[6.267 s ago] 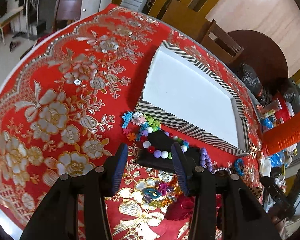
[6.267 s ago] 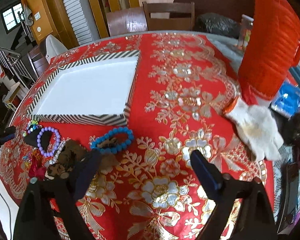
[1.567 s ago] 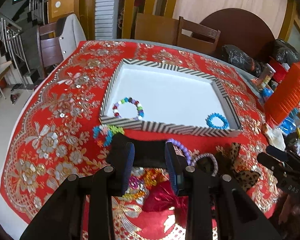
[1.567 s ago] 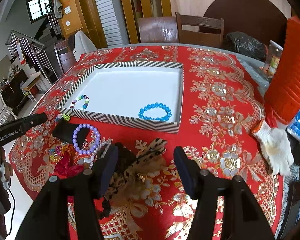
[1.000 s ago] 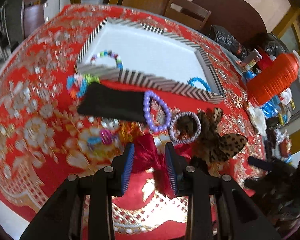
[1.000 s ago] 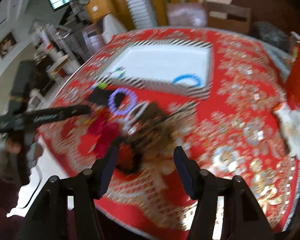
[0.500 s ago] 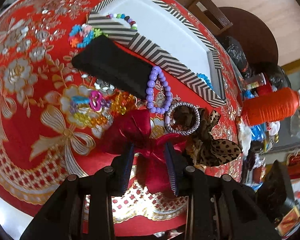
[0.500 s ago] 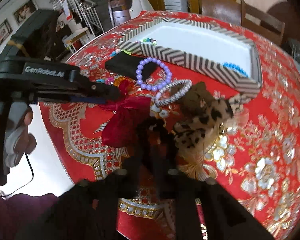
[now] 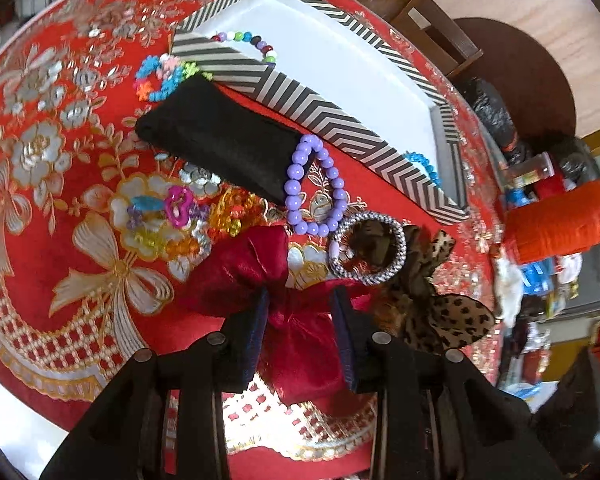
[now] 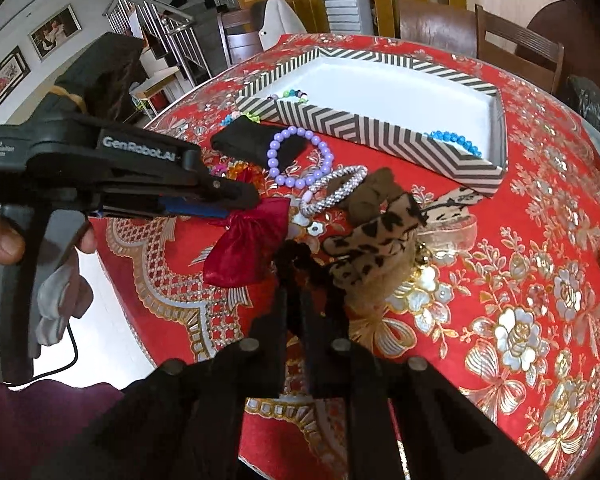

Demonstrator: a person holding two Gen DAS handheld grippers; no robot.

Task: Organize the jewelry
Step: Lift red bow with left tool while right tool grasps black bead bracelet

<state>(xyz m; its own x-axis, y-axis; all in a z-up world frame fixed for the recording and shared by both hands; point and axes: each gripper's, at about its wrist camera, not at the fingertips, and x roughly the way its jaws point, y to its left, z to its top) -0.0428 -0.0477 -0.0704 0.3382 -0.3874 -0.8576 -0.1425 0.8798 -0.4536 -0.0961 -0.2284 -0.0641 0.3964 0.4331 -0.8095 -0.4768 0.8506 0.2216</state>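
My left gripper points down at the near table edge. Its jaws are opening, and the knot of a red satin bow lies between them, not squeezed. In the right wrist view the same bow sits at the left gripper's tips. My right gripper is shut, its tips pinching a black frilly hair piece beside a leopard-print bow. The striped tray behind holds a multicoloured bead bracelet and a blue one.
On the red cloth lie a black pouch, a purple bead bracelet, a silver bangle, a flower bracelet and a clear coloured one. An orange jug and clutter stand at the right.
Both grippers came down from above the tray to the pile at the near edge. The right jaws went from wide open to shut. The left gripper now straddles the red bow.
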